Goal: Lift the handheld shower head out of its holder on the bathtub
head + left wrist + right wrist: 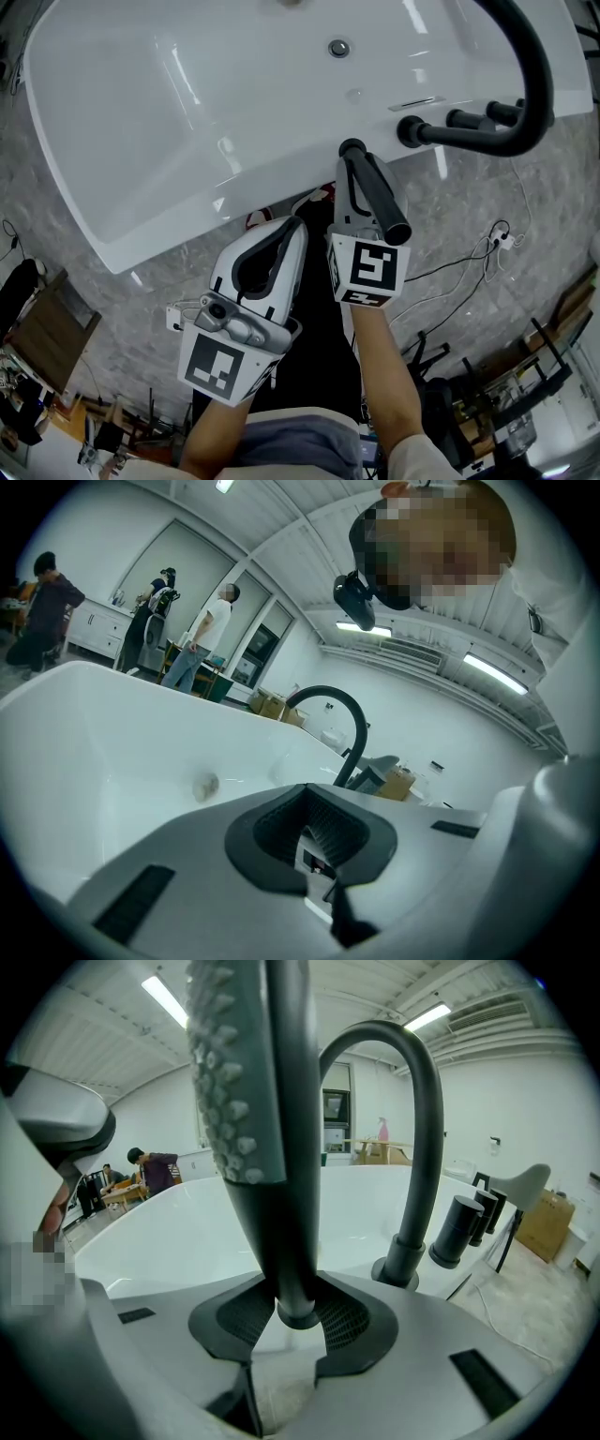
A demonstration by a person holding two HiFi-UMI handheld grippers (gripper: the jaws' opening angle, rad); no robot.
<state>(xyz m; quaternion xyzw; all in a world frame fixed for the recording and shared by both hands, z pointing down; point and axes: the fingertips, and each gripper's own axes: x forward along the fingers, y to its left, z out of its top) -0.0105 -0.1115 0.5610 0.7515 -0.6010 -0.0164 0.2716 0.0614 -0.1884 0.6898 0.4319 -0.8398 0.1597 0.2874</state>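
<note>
The black handheld shower head (375, 192) is gripped by its handle in my right gripper (354, 173), just in front of the white bathtub's rim (281, 192). In the right gripper view the shower head (267, 1101) stands upright, nozzle face to the left. Its lower handle end sits between the dark pads (349, 1321) of the right gripper (298, 1324), free of any holder. My left gripper (284, 228) hovers beside it to the left, shut with nothing in it. In the left gripper view this gripper (314, 846) faces the bathtub (94, 733).
A tall black arched faucet (525, 84) and black knobs (459, 119) stand on the tub's right rim; the faucet (422, 1101) rises just behind the shower head. The drain (338, 48) lies in the basin. Cables (469, 253) trail on the tiled floor. People (202, 639) stand far off.
</note>
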